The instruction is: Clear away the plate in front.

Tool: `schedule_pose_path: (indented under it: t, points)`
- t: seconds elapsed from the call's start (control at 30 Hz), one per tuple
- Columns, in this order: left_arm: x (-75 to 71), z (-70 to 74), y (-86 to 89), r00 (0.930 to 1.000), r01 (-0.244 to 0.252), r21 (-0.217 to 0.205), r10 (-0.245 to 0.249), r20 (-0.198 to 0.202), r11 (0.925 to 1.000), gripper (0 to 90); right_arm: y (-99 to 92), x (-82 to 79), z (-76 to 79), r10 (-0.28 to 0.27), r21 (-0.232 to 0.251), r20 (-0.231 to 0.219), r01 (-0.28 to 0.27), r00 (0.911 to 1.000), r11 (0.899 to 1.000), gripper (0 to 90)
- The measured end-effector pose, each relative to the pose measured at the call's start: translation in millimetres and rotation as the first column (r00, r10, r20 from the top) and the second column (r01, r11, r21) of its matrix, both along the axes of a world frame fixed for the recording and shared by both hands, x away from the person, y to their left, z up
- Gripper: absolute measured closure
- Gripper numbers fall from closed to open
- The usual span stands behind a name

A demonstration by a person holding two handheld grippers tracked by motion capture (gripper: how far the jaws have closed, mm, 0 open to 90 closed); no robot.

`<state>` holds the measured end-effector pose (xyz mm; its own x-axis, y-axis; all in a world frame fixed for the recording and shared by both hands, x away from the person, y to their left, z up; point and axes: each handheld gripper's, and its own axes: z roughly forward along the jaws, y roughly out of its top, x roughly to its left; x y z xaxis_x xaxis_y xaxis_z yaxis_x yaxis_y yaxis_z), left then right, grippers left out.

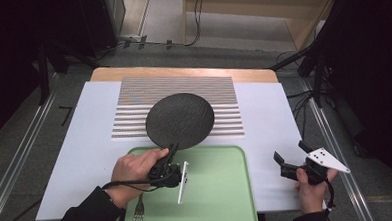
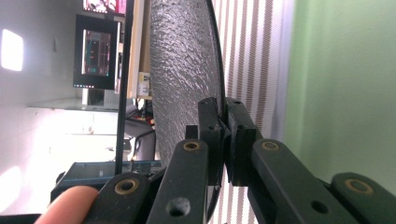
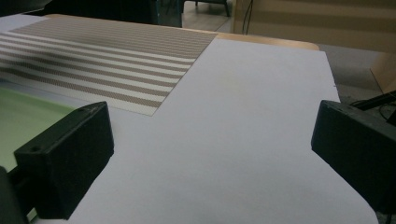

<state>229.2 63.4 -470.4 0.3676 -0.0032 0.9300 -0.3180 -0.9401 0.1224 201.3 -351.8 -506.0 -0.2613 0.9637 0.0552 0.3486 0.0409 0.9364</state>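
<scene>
Left tool (image 1: 171, 150) grips unmarked black plate (image 1: 180, 120).

- my left gripper (image 1: 172, 150) rolled on its side, jaws clamped tight on a thin rim; left hand (image 1: 134, 169) wrapped round its body, forearm in from below
- my right gripper (image 1: 290, 155) low, jaws wide apart, nothing between; right hand (image 1: 311, 185) gripping the handle

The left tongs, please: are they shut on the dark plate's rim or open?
Shut: the left tongs pinch the dark plate at its rim.

Black plate (image 1: 180, 120), green tray (image 1: 222, 189), striped mat (image 1: 178, 89)
</scene>
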Motion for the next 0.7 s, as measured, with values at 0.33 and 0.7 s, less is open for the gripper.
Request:
schedule_pose_path:
  t: [0.33, 0.7]
  points:
    - [-16.9, -6.6, 2.4, 0.9999, 0.012, 0.003, -0.012, -0.003, 0.9999, 86.3, -1.0, -0.7, 0.4, -0.003, 0.004, 0.004, 0.003, 1.0, 1.0, 0.0]
    - [-37.7, -9.2, 4.1, 0.9997, 0.026, 0.004, -0.026, -0.003, 0.9997, 86.3, -1.1, -0.7, 0.3, -0.005, 0.005, 0.002, 0.005, 1.0, 1.0, 0.0]
